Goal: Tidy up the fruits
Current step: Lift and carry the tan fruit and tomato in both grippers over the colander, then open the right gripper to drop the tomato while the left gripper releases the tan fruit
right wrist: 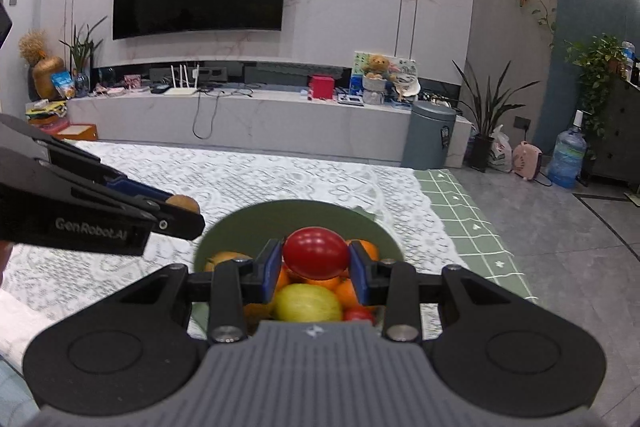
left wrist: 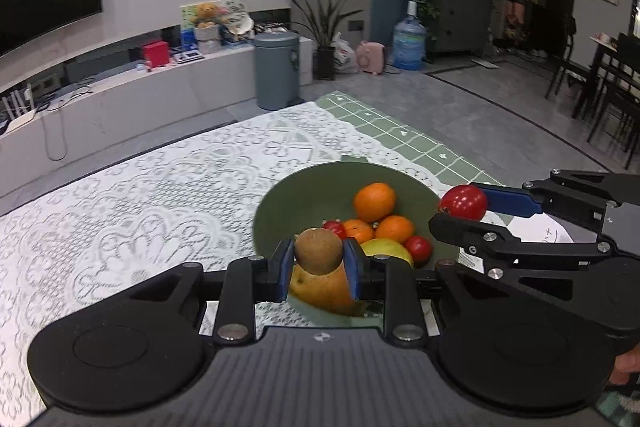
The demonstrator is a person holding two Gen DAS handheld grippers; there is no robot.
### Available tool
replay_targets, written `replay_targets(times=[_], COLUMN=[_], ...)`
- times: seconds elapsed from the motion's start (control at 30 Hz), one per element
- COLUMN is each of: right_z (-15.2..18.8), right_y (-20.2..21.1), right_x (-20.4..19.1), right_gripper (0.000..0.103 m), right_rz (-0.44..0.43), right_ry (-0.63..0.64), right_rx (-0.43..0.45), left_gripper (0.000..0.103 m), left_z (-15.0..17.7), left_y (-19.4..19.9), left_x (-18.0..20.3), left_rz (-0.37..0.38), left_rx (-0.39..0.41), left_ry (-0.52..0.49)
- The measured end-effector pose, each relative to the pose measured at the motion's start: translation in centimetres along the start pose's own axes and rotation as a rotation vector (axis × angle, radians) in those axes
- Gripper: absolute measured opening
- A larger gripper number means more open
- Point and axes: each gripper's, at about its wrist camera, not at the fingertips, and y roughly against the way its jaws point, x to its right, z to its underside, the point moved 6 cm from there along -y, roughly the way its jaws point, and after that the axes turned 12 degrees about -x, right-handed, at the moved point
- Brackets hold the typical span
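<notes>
The brown kiwi point(left wrist: 318, 251) sits pinched tight between the blue pads of the left gripper point(left wrist: 318, 261), up in the air over the near edge of the green bowl point(left wrist: 304, 195). The red tomato point(right wrist: 316, 253) is squeezed the same way in the right gripper point(right wrist: 316, 263), above the middle of the bowl. In the left view the tomato is at about 2 o'clock from the kiwi. The bowl is already piled with oranges point(left wrist: 375, 202), a yellow fruit point(right wrist: 308, 303) and small tomatoes point(left wrist: 419, 247). If a fruit drops on this heap, it may roll off onto the lace tablecloth point(left wrist: 140, 207). The two grippers are close and could bump. A hard squeeze may squish the tomato.
</notes>
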Motion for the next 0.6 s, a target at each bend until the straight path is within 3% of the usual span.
replay_targets(times=[0.3,0.6], right_z=[-0.9,-2.8], right_y=[-3.1,-7.5], right_x=[1.8,2.1], right_gripper=[0.034,0.033], right_rz=[-0.015,-0.116], right_ry=[0.033,0.092], right_rx=[-0.058,-0.124], left_gripper=[0.030,0.030], left_z=[-2.7,-5.2], left_y=[-4.0,-8.7], left_x=[0.1,-0.6], left_rz=[0.104,0.130], left_rx=[-0.084,-0.195], left_ry=[-0.002,-0.009])
